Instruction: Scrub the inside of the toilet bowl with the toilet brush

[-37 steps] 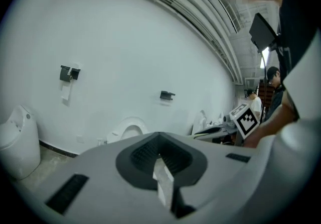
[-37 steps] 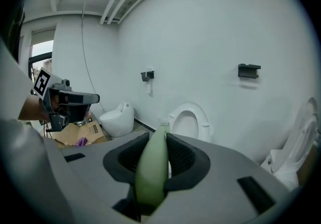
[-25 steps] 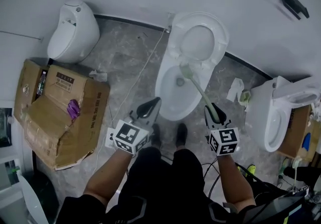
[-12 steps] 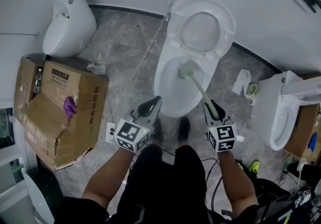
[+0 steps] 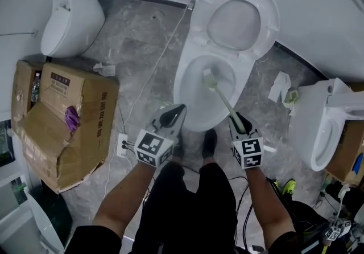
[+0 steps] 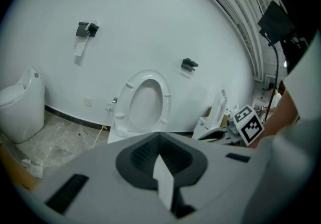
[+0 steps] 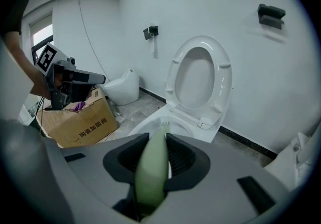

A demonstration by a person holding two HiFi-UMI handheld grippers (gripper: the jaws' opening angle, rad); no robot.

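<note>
Marble flooring [image 5: 142, 42] is ringing the toilet bowl [image 5: 182, 89]; the toilet brush [image 5: 224, 101] is slanting inward from its near rim, the right gripper [image 5: 239, 125] clamping the handle. The left gripper [image 5: 171, 117] is hovering beside that rim, jaws pressed together, empty.

— What hems in the toilet bowl [image 5: 181, 90]?
— Behind it, the raised seat [image 5: 242, 19]. To its right, a second toilet [image 5: 315, 127] stands near. To its left there is open floor [image 5: 142, 48], then a cardboard box [image 5: 68, 116].
— And above it?
— Open, except for the brush handle [image 5: 224, 102] slanting across.
</note>
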